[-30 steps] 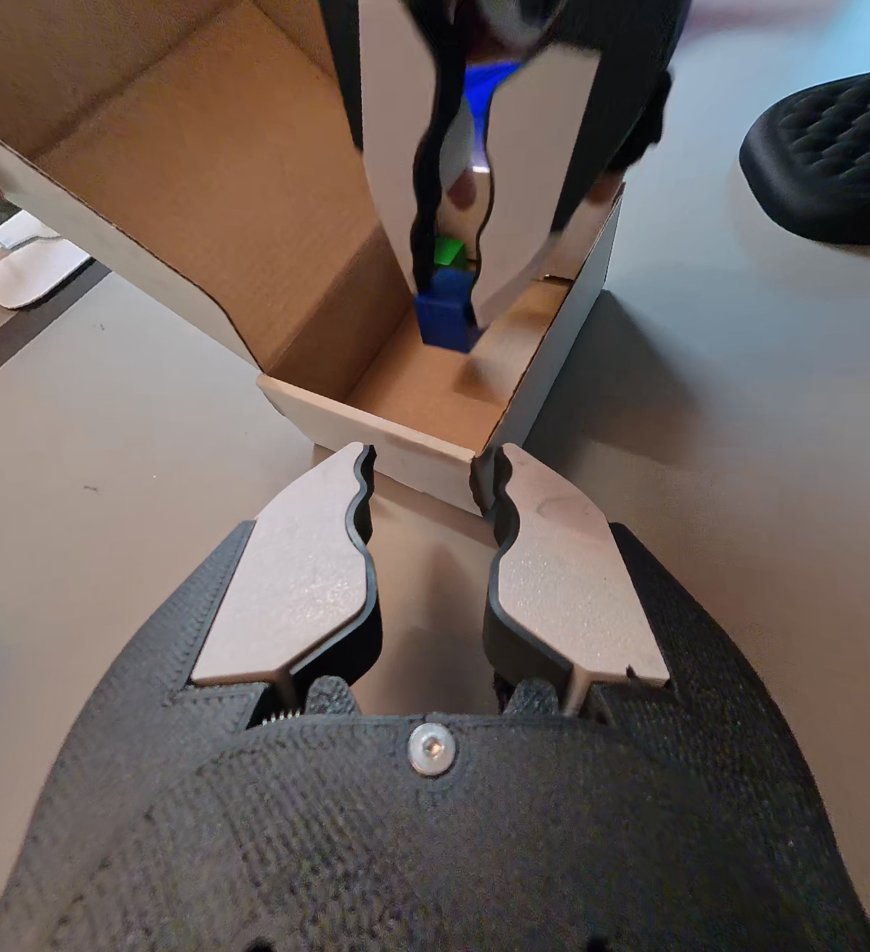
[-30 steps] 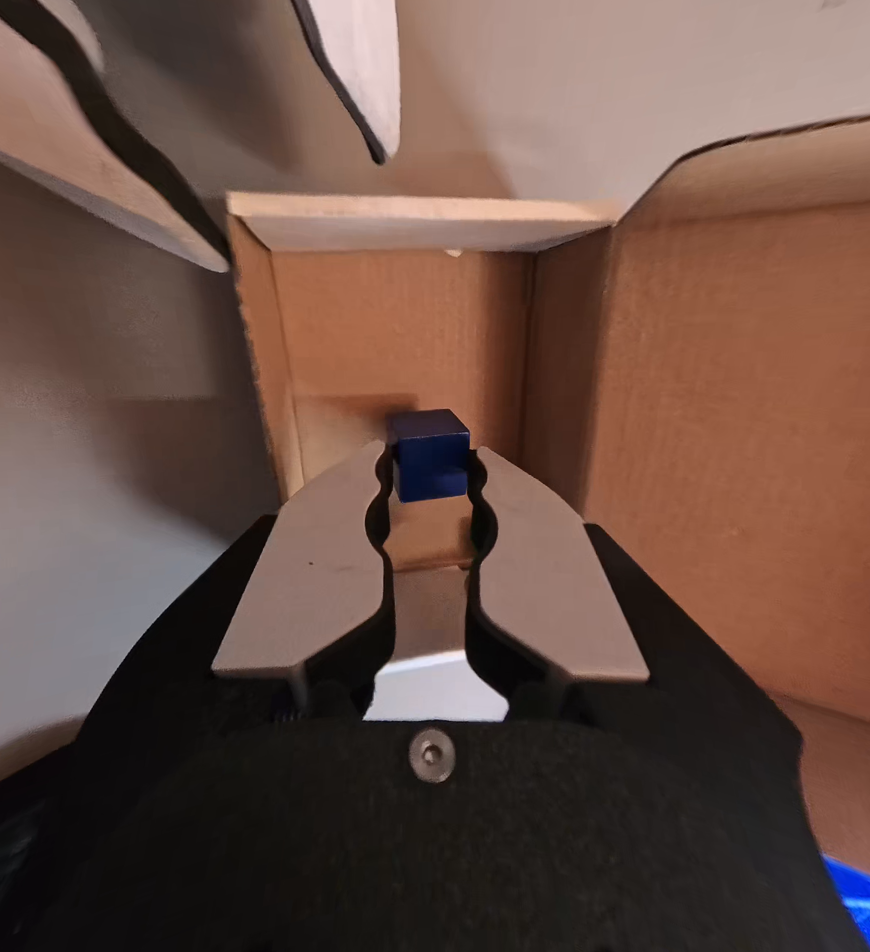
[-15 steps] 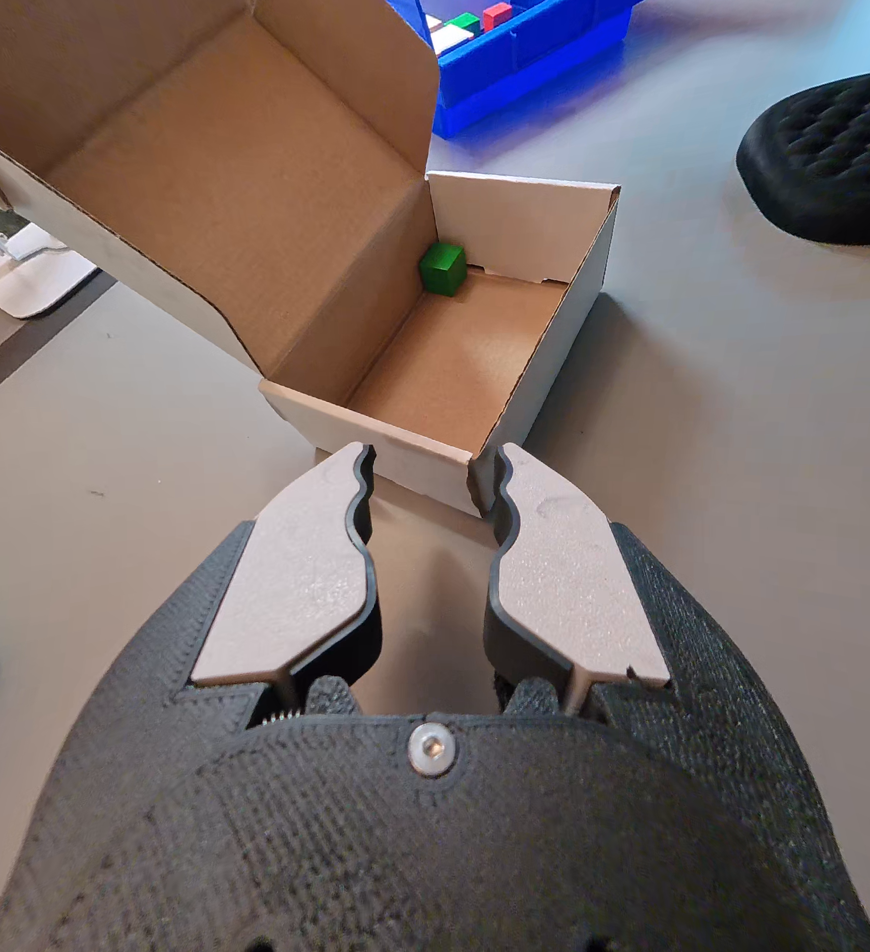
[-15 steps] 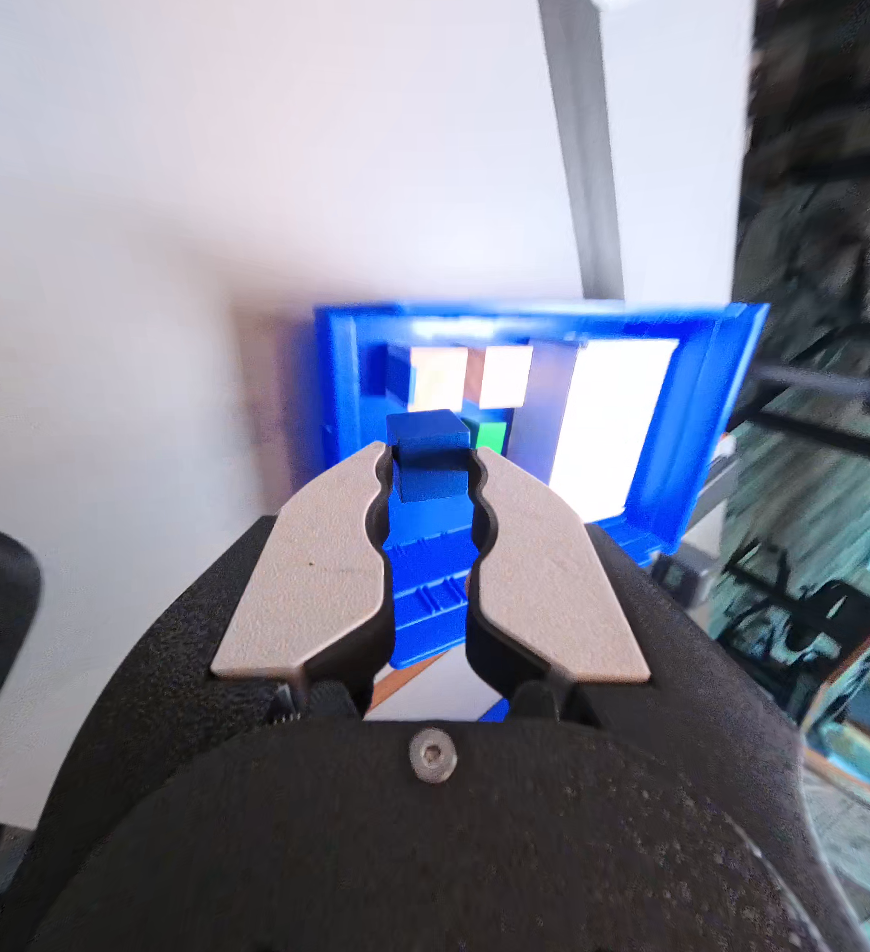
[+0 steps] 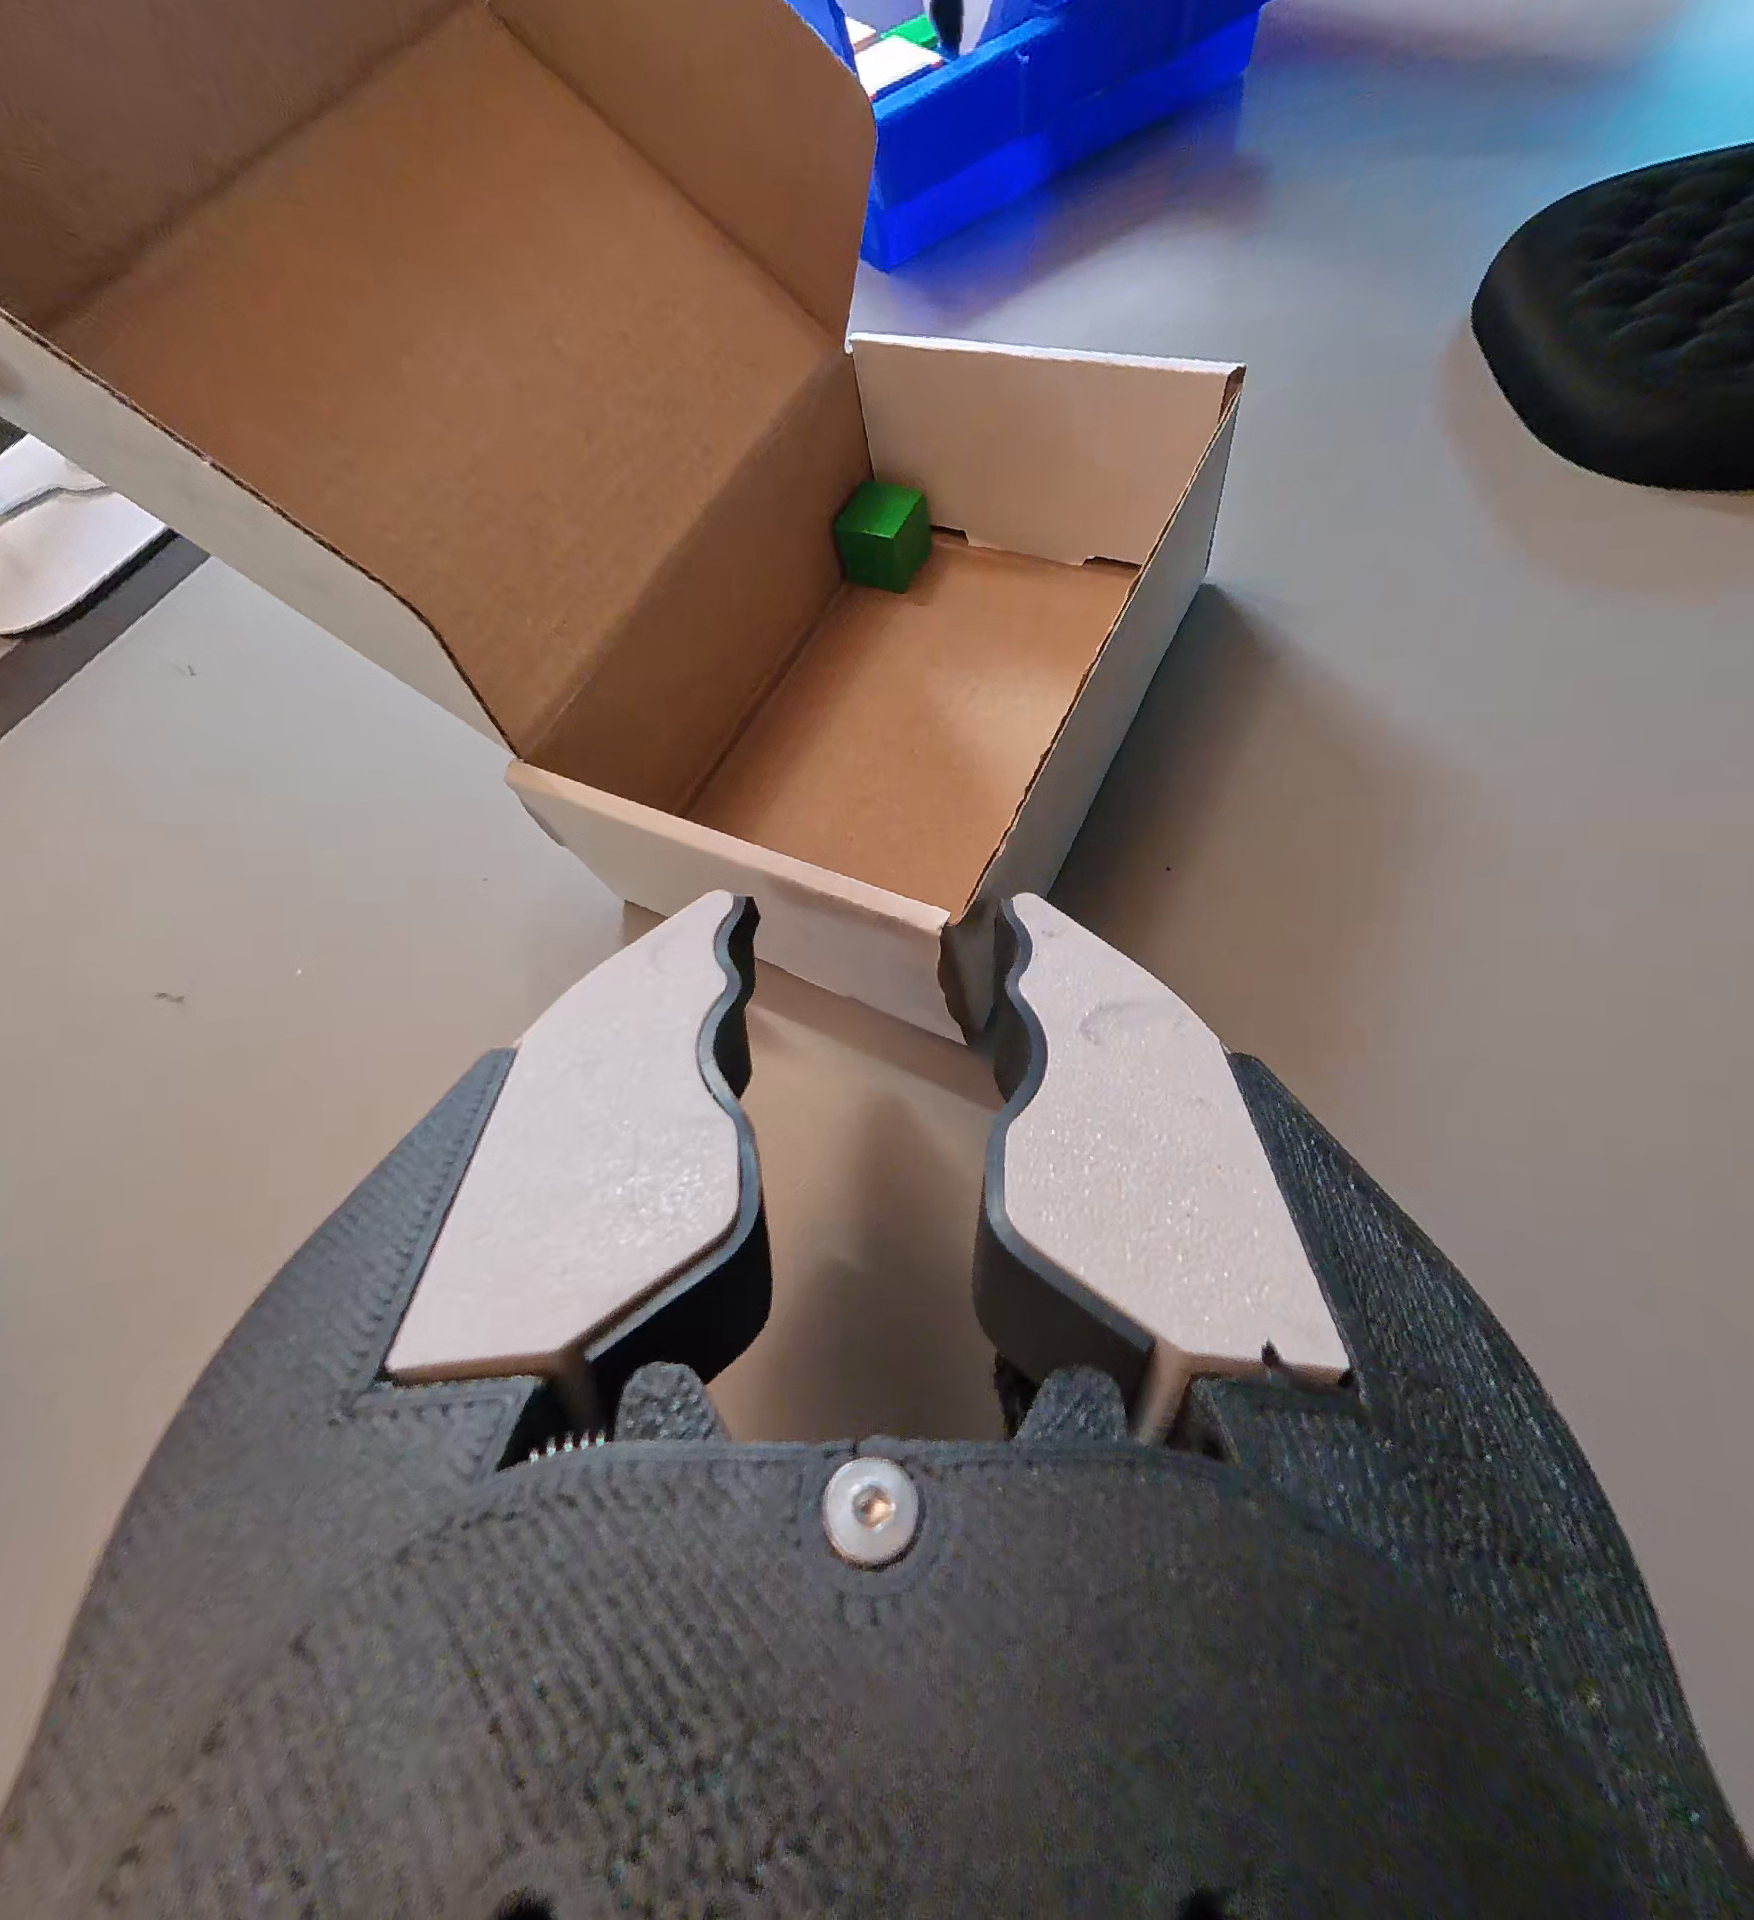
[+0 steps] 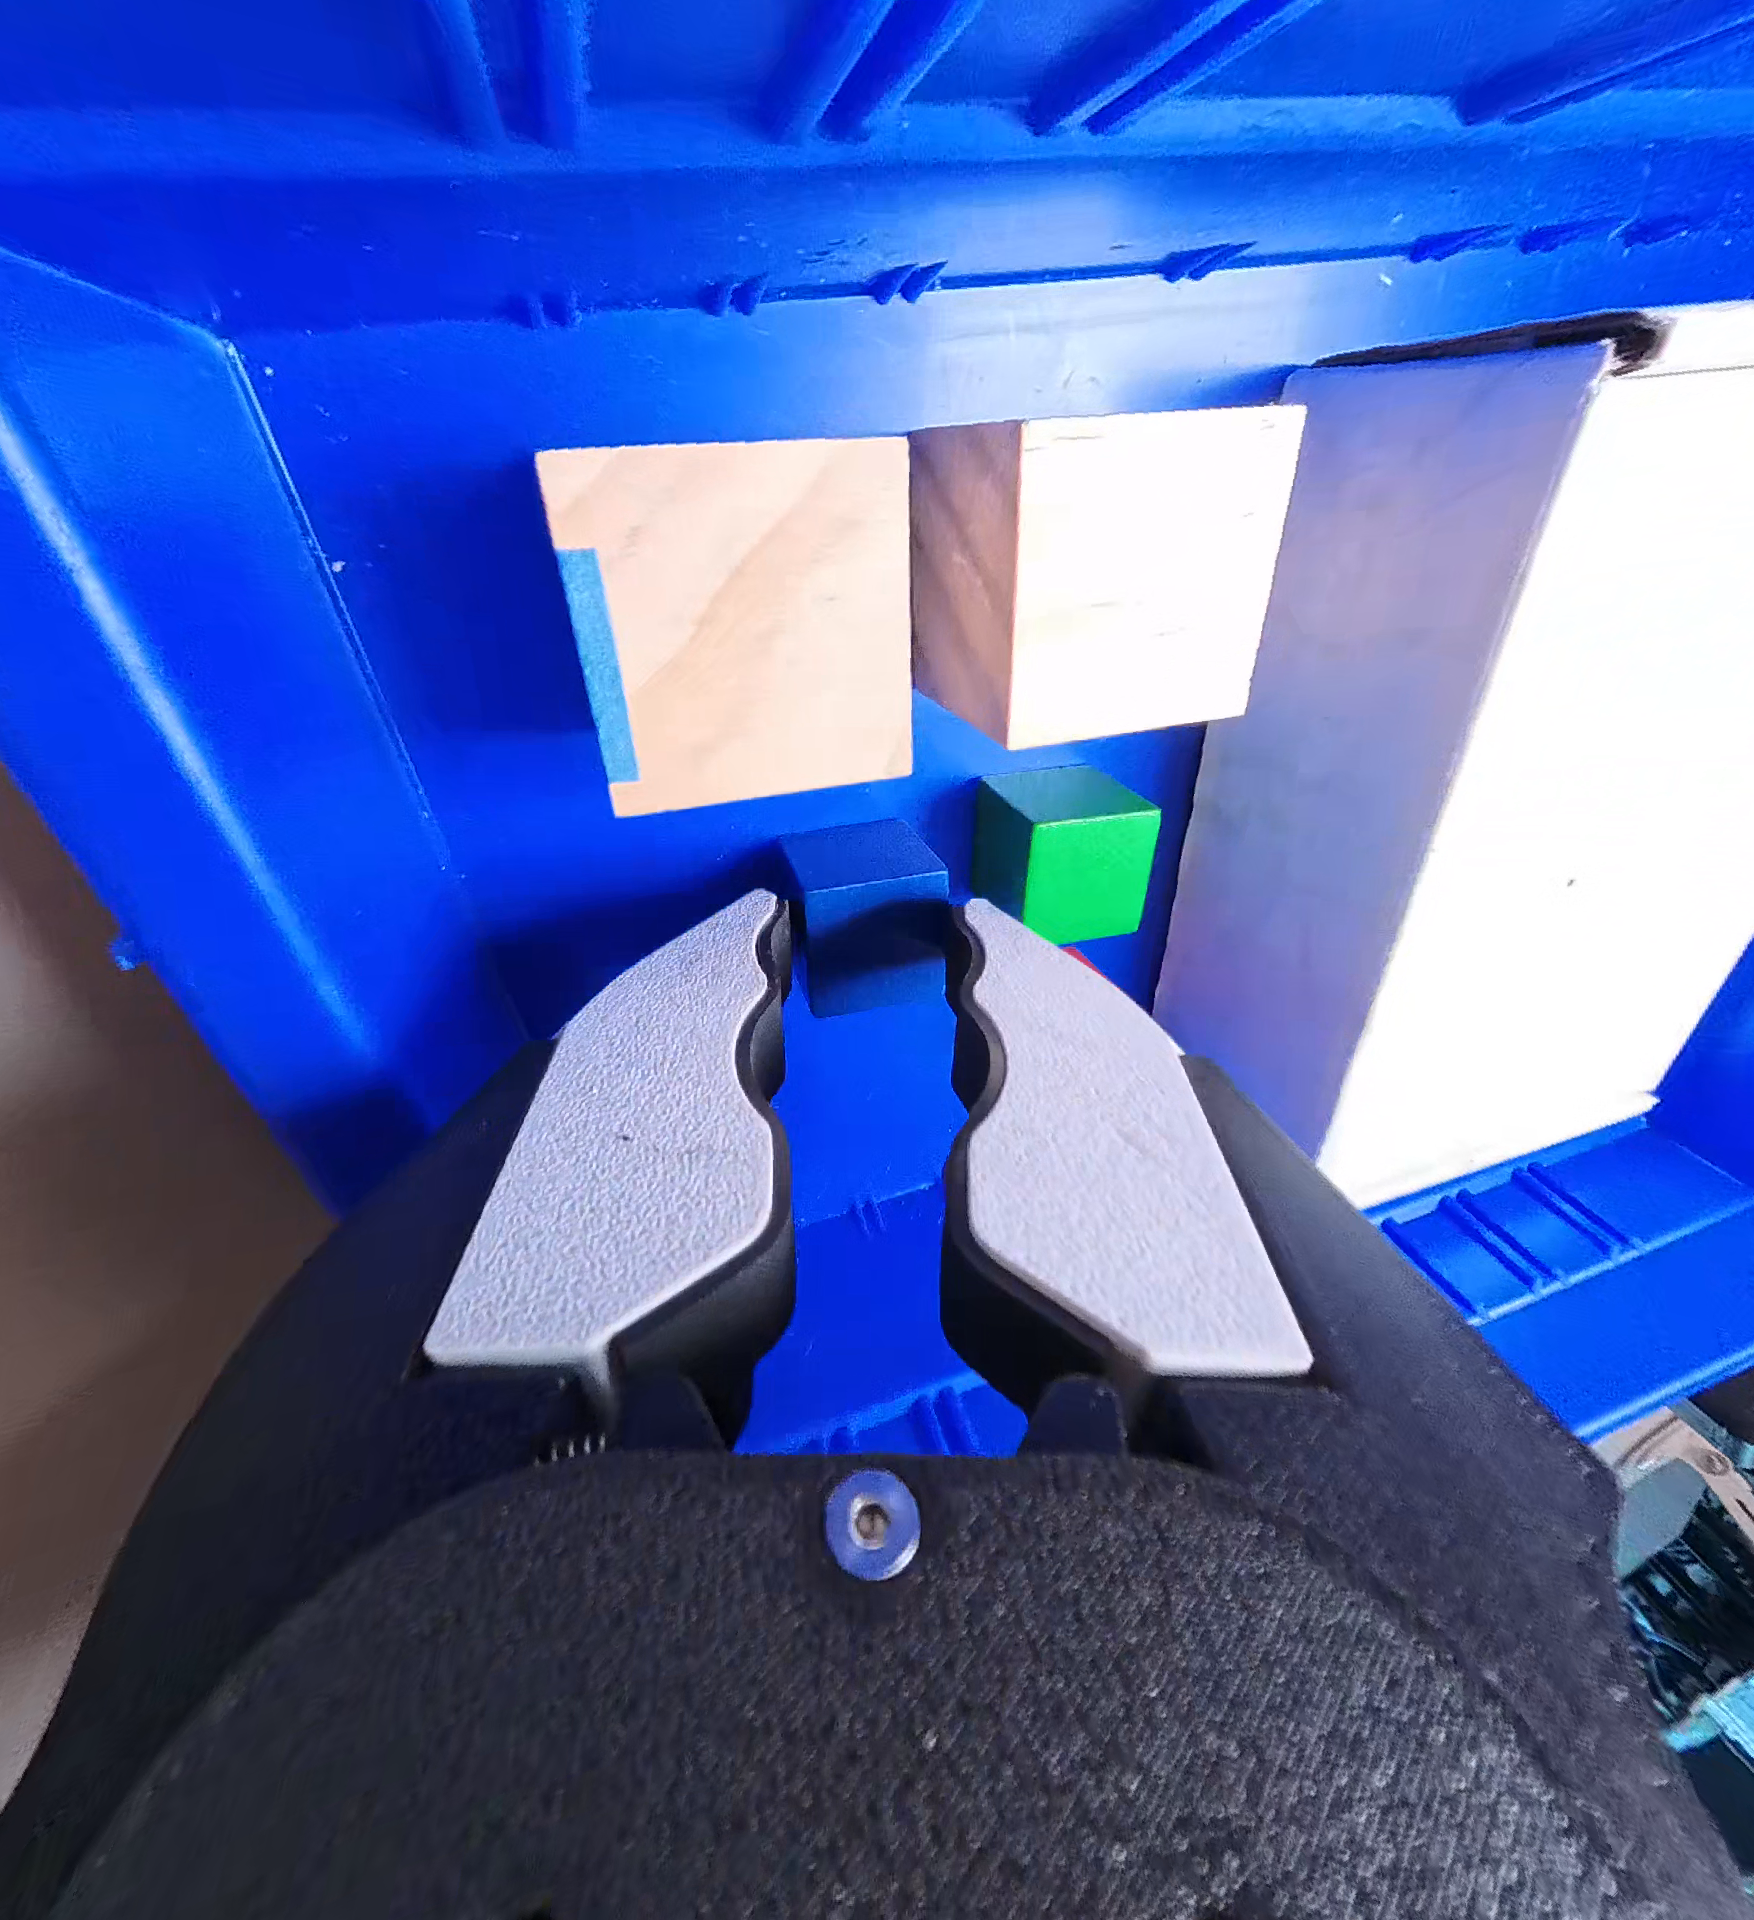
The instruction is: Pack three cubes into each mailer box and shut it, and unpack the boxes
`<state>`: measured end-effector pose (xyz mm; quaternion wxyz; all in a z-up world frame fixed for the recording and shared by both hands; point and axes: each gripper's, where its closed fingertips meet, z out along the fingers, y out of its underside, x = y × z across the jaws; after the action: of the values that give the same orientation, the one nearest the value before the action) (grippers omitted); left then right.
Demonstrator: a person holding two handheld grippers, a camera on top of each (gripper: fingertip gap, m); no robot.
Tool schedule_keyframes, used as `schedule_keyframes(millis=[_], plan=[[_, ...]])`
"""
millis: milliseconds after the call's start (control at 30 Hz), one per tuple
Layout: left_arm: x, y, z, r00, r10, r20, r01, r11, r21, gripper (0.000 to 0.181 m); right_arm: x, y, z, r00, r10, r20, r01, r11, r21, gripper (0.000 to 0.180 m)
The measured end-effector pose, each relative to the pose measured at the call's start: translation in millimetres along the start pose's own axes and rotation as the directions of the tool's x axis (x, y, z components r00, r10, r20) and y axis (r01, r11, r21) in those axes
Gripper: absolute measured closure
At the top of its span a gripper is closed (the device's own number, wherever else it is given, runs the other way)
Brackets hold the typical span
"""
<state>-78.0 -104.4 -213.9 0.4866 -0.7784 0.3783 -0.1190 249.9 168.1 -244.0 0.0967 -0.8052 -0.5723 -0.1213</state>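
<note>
An open white mailer box with a brown inside stands on the grey table, lid flap up to the left. One green cube sits in its far left corner. My left gripper is open and empty, its fingertips at the box's near corner. My right gripper is shut on a dark blue cube and holds it inside a blue bin. Another green cube lies just to the right of it in the bin. A bit of red shows behind the right finger.
Two pale wooden blocks and a large white block lie in the bin. The blue bin stands beyond the box in the left wrist view. A black padded rest lies at the right. A white object lies at the left. Spacing between my two grippers at the tips: around 45 cm.
My right gripper lifted the blue cube out of the mailer box and carried it to the blue bin, down among the blocks. The left gripper has stayed at the box's corner.
</note>
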Motion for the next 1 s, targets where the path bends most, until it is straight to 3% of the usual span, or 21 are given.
schedule_keyframes(millis=[167, 267, 433, 600, 667, 767, 867, 1000], plan=[[0.8, 0.8, 0.9, 1.000, 0.005, -0.004, -0.005, 1.000, -0.006, 0.137, 2.1, -0.6, -2.0, 1.000, -0.009, -0.016, 0.009, 1.000, 0.013, 0.149], [0.6, 0.6, 0.8, 1.000, 0.006, -0.001, -0.006, 1.000, -0.004, 0.137, 3.7, -9.1, -24.8, 0.999, 0.000, -0.036, 0.002, 0.997, 0.075, 0.142], [0.9, 0.5, 1.0, 1.000, 0.008, -0.003, -0.008, 1.000, -0.006, 0.137, -27.0, -65.4, -121.5, 0.997, -0.042, -0.069, 0.066, 0.920, 0.385, 0.143], [2.2, -0.9, 0.1, 1.000, 0.029, 0.003, -0.029, 1.000, 0.001, 0.138, -159.3, -116.5, -214.5, 0.941, -0.335, 0.035, 0.237, 0.733, 0.637, 0.152], [2.3, 0.1, 0.7, 0.999, 0.034, 0.006, -0.034, 0.999, -0.005, 0.139, -206.7, -125.9, -214.3, 0.896, -0.445, 0.014, 0.345, 0.714, 0.610, 0.151], [1.2, 2.1, 2.2, 0.999, 0.030, 0.013, -0.030, 0.999, -0.020, 0.140, -243.8, -142.4, -183.2, 0.864, -0.499, -0.067, 0.465, 0.741, 0.484, 0.152], [-0.2, 2.7, 2.5, 1.000, 0.018, 0.017, -0.018, 1.000, -0.023, 0.140, -251.0, -161.3, -148.0, 0.891, -0.443, -0.101, 0.447, 0.815, 0.369, 0.153], [0.2, 3.7, 3.0, 1.000, 0.020, 0.015, -0.020, 0.999, -0.029, 0.140, -246.1, -162.6, -108.9, 0.843, -0.515, -0.155, 0.535, 0.834, 0.137, 0.146]])
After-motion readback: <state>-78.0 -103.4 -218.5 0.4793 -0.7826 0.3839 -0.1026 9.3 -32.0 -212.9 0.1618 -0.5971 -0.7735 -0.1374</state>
